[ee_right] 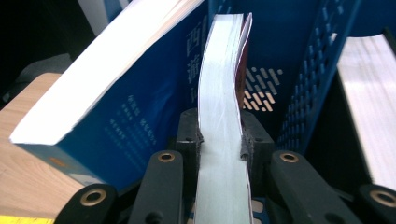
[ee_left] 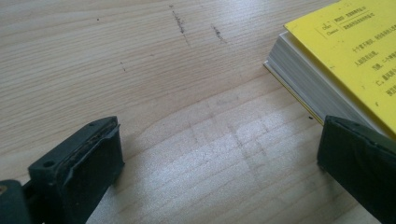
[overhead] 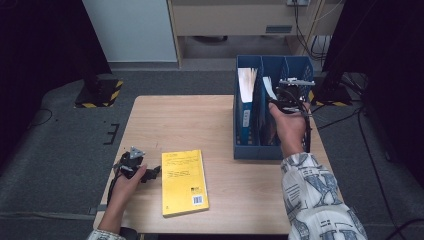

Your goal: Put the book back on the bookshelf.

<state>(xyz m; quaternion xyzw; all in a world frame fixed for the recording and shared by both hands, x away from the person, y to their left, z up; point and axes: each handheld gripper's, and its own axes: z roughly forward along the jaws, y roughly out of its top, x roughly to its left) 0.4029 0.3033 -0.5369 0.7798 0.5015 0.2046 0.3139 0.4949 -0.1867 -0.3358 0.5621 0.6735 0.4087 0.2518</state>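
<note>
The thin red-covered book (ee_right: 223, 140), its white page edges bowed, stands upright in the blue file rack (overhead: 245, 150), beside a leaning blue book (ee_right: 140, 121). My right gripper (ee_right: 220, 140) clamps it; my left gripper (ee_left: 219, 158) gapes over the counter (ee_left: 140, 70).

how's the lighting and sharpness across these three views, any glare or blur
High view: table evenly lit, surroundings dark, the whole picture soft. Left gripper view: pale sheen on the wood, yellow book fairly sharp, near jaws soft. Right gripper view: held book bright along its page edges, blue file rack in shadow, left background black.
</note>
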